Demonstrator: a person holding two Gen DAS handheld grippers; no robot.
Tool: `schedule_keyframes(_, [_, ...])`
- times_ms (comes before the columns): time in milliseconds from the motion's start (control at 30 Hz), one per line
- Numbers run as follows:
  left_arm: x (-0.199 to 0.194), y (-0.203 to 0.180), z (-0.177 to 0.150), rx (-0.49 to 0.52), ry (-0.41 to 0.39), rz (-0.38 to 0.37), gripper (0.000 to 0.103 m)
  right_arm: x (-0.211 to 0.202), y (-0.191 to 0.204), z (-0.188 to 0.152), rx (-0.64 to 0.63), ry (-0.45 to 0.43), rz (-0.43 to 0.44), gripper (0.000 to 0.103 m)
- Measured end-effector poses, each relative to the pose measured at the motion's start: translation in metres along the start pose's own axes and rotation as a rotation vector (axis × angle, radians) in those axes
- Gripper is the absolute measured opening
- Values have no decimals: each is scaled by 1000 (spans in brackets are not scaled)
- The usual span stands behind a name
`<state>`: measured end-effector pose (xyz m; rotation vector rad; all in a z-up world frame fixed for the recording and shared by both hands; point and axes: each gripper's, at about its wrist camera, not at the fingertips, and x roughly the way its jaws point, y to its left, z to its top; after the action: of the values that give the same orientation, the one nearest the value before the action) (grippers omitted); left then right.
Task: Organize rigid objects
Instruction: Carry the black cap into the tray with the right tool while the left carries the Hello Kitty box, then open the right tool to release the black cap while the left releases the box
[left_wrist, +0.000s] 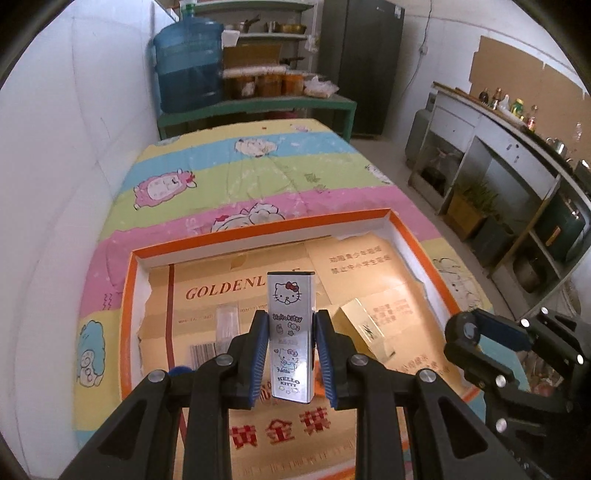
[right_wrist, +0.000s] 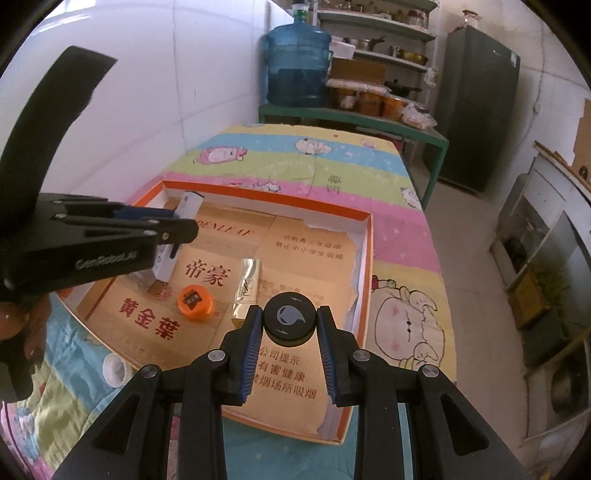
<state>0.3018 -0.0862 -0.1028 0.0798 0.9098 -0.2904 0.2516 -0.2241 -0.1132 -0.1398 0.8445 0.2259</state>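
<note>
While the left gripper clamps the slick, rigid Hello Kitty box by its long sides over the tray, the right gripper pinches a hard round black cap at its rim; both look light.

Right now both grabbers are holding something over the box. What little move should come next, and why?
Probably lower the left gripper and stand the Hello Kitty box on the cardboard floor of the tray. It is held upright over a bare patch, left of the gold box. The right gripper holds a black round lid and can wait.
</note>
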Motion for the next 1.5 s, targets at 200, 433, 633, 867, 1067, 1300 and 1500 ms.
schedule_keyframes(200, [19,1,9,-2,35,6,26,11,-6,1,10,22,16,30])
schedule_keyframes(433, [36,3,17,-11,61,15,26,21,-9,5,-2,35,15,31])
schedule_keyframes(633, [45,2,19,-4,75,22,26,31,-8,6,-8,52,17,31])
schedule_keyframes(867, [56,4,19,-13,91,19,26,46,-6,6,-10,70,26,31])
schedule_keyframes(1067, [65,7,16,-25,106,7,26,55,-4,5,-19,83,25,31])
schedule_keyframes(1300, [71,10,15,-36,111,-21,26,63,-2,2,-21,99,19,31])
schedule_keyframes(1500, [69,11,14,-43,107,-23,27,68,-4,-1,-6,121,13,34])
